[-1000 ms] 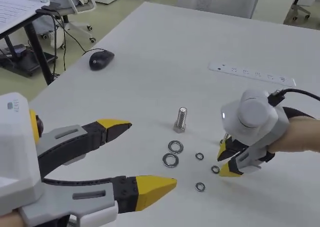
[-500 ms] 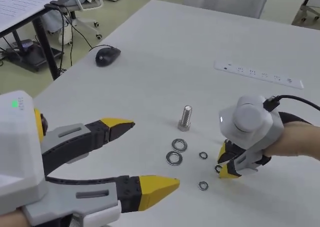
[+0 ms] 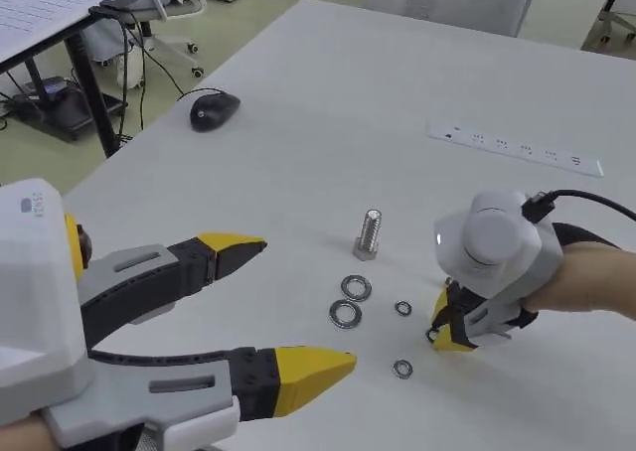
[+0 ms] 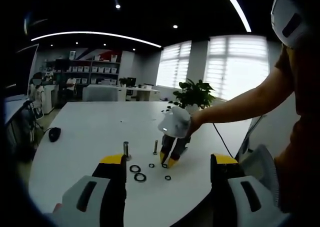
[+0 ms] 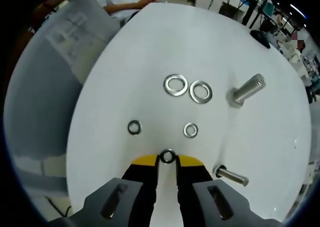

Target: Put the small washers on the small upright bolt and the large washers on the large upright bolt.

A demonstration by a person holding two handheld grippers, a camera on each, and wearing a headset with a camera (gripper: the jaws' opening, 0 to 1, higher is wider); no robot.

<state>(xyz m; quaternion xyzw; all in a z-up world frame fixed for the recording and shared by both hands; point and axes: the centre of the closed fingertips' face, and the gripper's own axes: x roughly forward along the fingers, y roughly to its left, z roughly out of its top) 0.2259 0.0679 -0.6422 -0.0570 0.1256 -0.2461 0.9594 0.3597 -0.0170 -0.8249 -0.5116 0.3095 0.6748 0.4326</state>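
Note:
My right gripper (image 5: 167, 162) points down at the white table (image 5: 125, 72), its yellow tips shut on a small washer (image 5: 167, 156) that lies at table level. Two more small washers (image 5: 134, 127) (image 5: 190, 130) lie just beyond it, then two large washers (image 5: 175, 84) (image 5: 200, 91). The small upright bolt (image 5: 231, 176) stands close beside the right jaw, and the large bolt (image 5: 247, 89) stands farther off. In the head view the right gripper (image 3: 447, 330) is right of the large bolt (image 3: 370, 234). My left gripper (image 3: 288, 307) hovers open in the foreground, holding nothing.
A black mouse (image 3: 214, 108) lies near the table's left edge and a white power strip (image 3: 515, 145) lies at the back right. A desk with cables (image 3: 60, 34) stands beyond the left edge. A person's arm (image 4: 235, 107) reaches in behind the right gripper.
The right gripper's jaws have drawn together on the small washer. The left gripper has kept its place and stayed open. The head camera shifted a little.

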